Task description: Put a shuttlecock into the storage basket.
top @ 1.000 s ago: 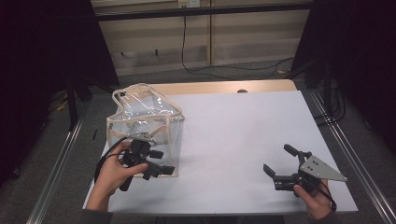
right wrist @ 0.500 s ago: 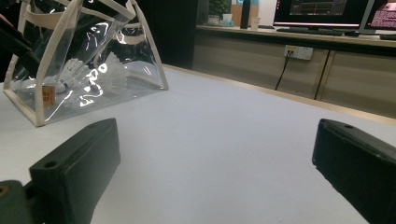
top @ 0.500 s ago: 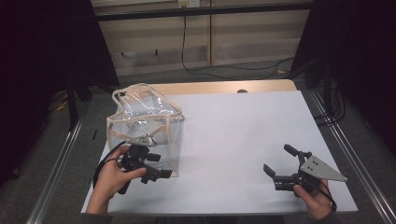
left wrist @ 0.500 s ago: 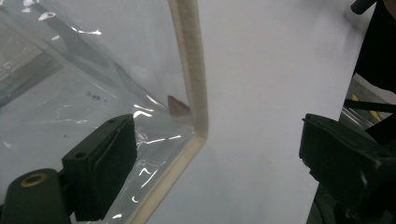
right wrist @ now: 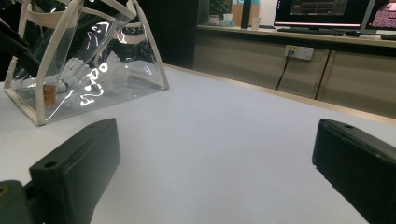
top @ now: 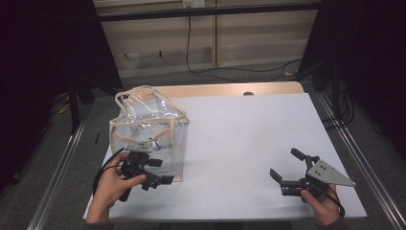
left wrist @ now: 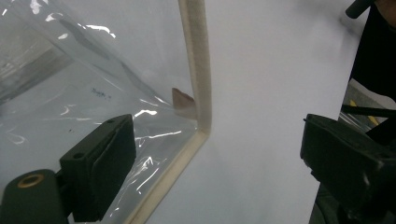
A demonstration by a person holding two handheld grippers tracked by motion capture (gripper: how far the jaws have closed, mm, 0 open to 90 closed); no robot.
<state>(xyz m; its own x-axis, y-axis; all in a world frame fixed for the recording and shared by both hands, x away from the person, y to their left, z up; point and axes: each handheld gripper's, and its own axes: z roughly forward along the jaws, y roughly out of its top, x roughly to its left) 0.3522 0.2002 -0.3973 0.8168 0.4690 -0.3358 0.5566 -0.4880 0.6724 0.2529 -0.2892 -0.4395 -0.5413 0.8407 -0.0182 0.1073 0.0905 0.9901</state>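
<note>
Bag: clear plastic bag (top: 148,127) with cream trim stands upright on the left part of the white surface (top: 239,143), mouth and handles up; its longer side runs roughly from the near edge toward the far edge, slightly skewed.
Contents: white shuttlecocks (right wrist: 100,70) lie on the bag's floor, seen through the wall in the right claw's view.
Left claw: left claw (top: 155,177) sits at the bag's near right bottom corner, jaws spread apart and grasping nothing.
Corner: in the left claw's view the trimmed corner (left wrist: 198,128) lies between the two jaws, nearer the left one, which overlaps the clear wall; whether it touches the plastic I cannot tell.
Right claw: right claw (top: 287,167) rests low at the near right of the surface, well apart from the bag, jaws wide and released, pointing left and away toward it.
Hands: one hand (top: 112,184) grips each claw from the near edge.
</note>
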